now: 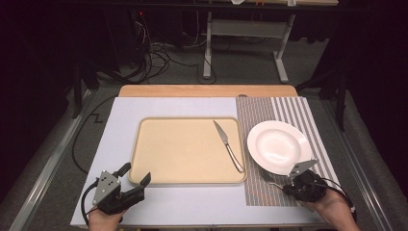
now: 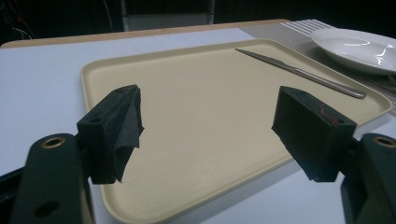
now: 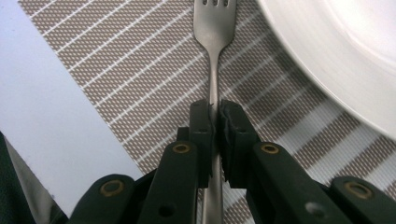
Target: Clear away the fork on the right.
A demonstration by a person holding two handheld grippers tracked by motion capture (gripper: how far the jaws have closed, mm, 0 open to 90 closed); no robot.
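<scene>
A steel fork (image 3: 214, 28) lies on the striped placemat (image 3: 116, 60) beside a white plate (image 3: 345, 51); my right gripper (image 3: 215, 109) is shut on the fork's handle. In the high view the right gripper (image 1: 288, 185) sits at the placemat's (image 1: 269, 187) near edge, just below the plate (image 1: 278, 147). A table knife (image 1: 228, 145) rests at the right side of the beige tray (image 1: 163, 159). My left gripper (image 1: 135, 174) stands open at the tray's near left corner, nothing between its jaws. Its own view shows the tray (image 2: 187, 93), knife (image 2: 299, 72) and plate (image 2: 359, 46).
A pale blue mat (image 1: 120, 115) covers the wooden table (image 1: 207, 90). Beyond the far edge are cables and a metal stand leg (image 1: 208, 53) on the floor. Bare mat lies between the grippers near the front edge (image 1: 202, 204).
</scene>
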